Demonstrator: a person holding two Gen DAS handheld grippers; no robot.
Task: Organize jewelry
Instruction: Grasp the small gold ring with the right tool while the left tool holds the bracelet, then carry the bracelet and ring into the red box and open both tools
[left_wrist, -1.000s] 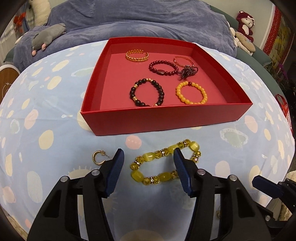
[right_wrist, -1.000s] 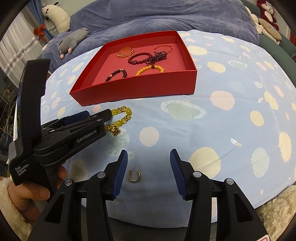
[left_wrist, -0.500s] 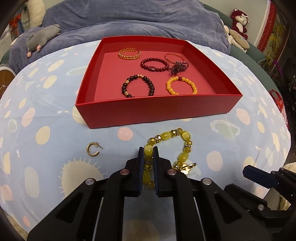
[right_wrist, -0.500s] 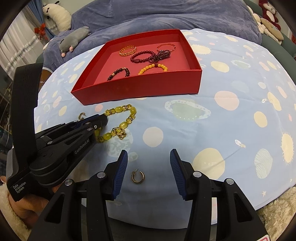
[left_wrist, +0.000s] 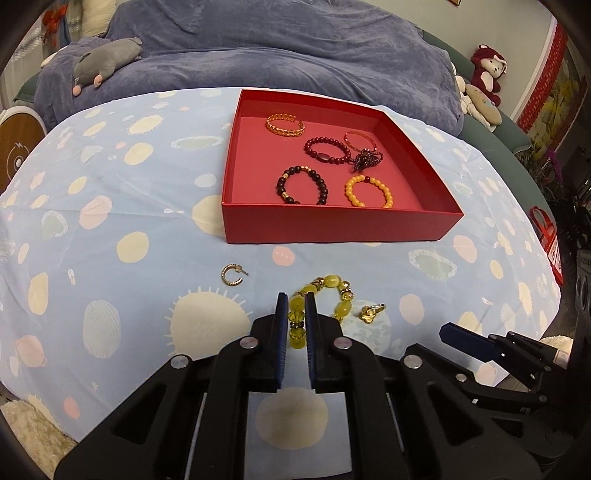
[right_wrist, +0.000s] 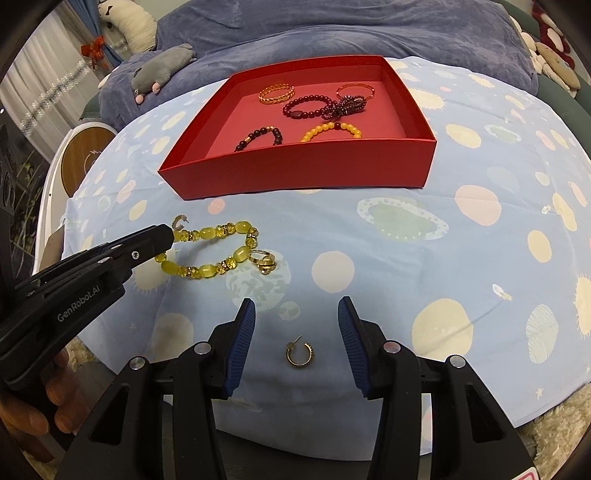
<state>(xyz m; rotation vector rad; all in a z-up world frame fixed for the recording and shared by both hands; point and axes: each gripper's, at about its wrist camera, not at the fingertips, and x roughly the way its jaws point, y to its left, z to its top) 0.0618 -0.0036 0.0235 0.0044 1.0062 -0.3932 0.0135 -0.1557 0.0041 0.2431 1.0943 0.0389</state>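
My left gripper (left_wrist: 296, 301) is shut on the near side of a yellow bead bracelet (left_wrist: 334, 284), which also shows in the right wrist view (right_wrist: 210, 251) trailing on the cloth. A gold ring (left_wrist: 370, 312) lies just right of the bracelet. A red tray (left_wrist: 332, 227) holds several bracelets, among them an orange bead one (left_wrist: 368, 191) and a dark bead one (left_wrist: 303, 184). My right gripper (right_wrist: 296, 315) is open, with a gold hoop earring (right_wrist: 300, 354) on the cloth between its fingers. A second hoop earring (left_wrist: 232, 274) lies left of the left gripper.
The table carries a light blue spotted cloth (left_wrist: 110, 221). A blue blanket (left_wrist: 258, 48) with a grey plush toy (left_wrist: 107, 62) lies behind the tray. More plush toys (left_wrist: 484, 85) sit at the far right. The table edge is close below the right gripper.
My left gripper closed on the yellow bracelet and has drawn back and up a little, dragging it. The right gripper stayed open over the hoop earring.
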